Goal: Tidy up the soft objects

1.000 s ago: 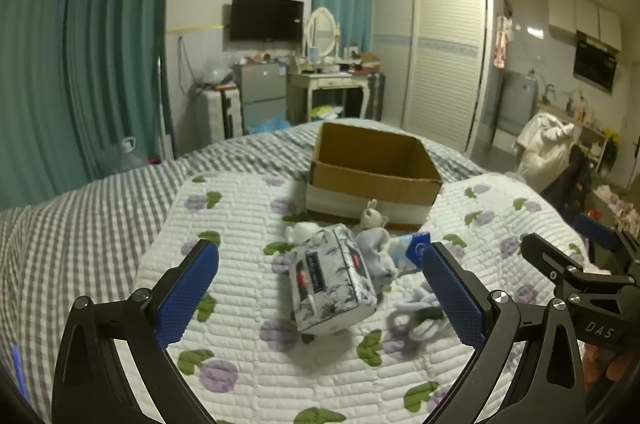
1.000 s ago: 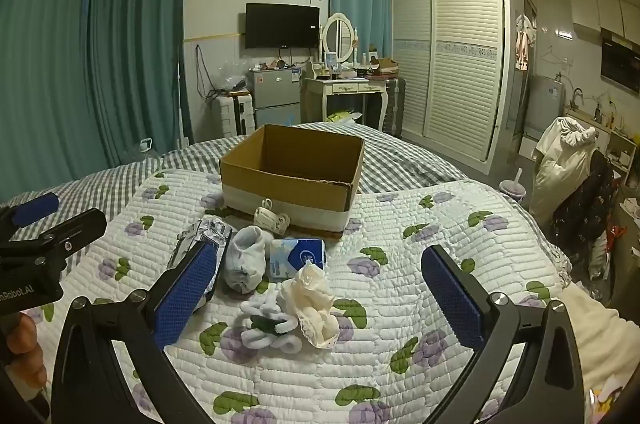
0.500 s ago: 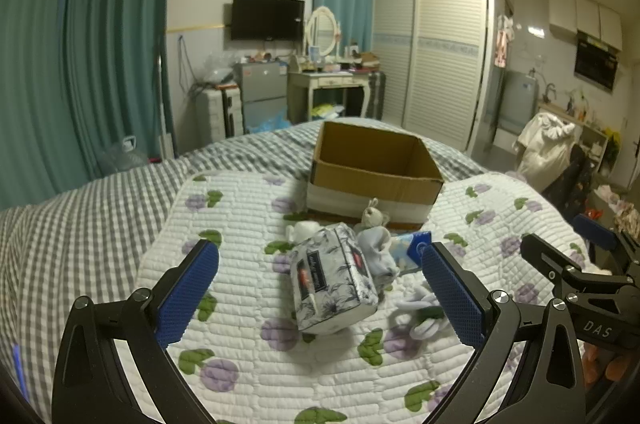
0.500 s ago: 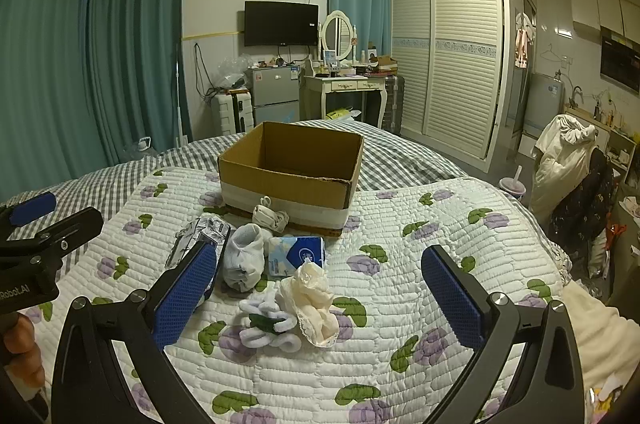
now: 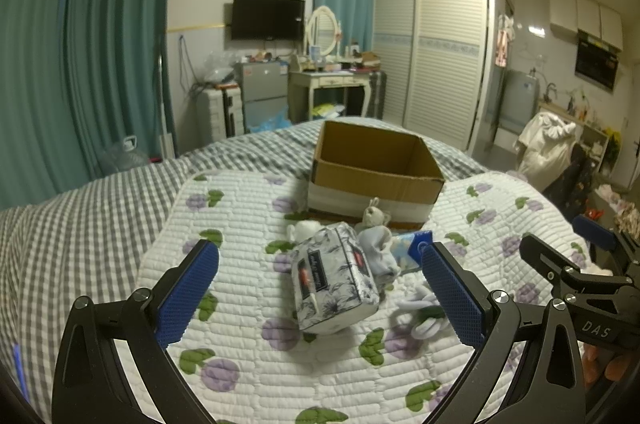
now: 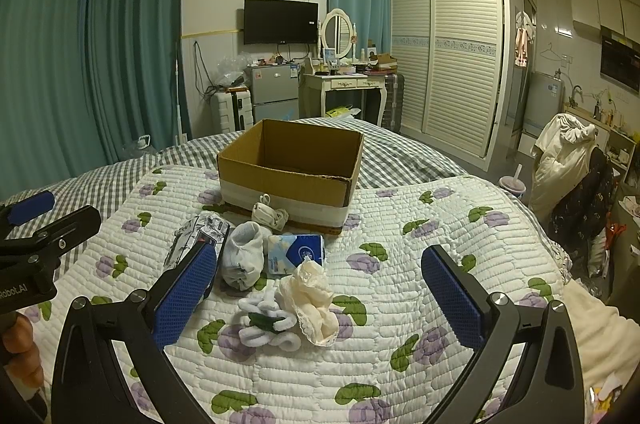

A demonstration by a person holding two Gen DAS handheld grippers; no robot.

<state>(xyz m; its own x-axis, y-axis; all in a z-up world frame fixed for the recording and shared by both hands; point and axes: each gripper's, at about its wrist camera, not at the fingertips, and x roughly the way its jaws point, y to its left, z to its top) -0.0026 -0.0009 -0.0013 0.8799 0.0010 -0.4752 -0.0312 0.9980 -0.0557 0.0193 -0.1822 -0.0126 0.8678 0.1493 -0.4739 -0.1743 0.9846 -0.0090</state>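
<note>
Tissue pack (image 5: 335, 278) on bed quilt (image 5: 240, 216), centred between spread left tongs (image 5: 320, 286); squashy, light, grab across the width. Right tongs (image 6: 318, 300) spread over cream lace bundle (image 6: 312, 294), probably fabric; empty box (image 6: 292, 164) behind.

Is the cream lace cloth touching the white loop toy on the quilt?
Touching. The right wrist view shows the cream lace cloth lying against the white loop toy, its lace edge overlapping the loops with no quilt showing between them.
</note>
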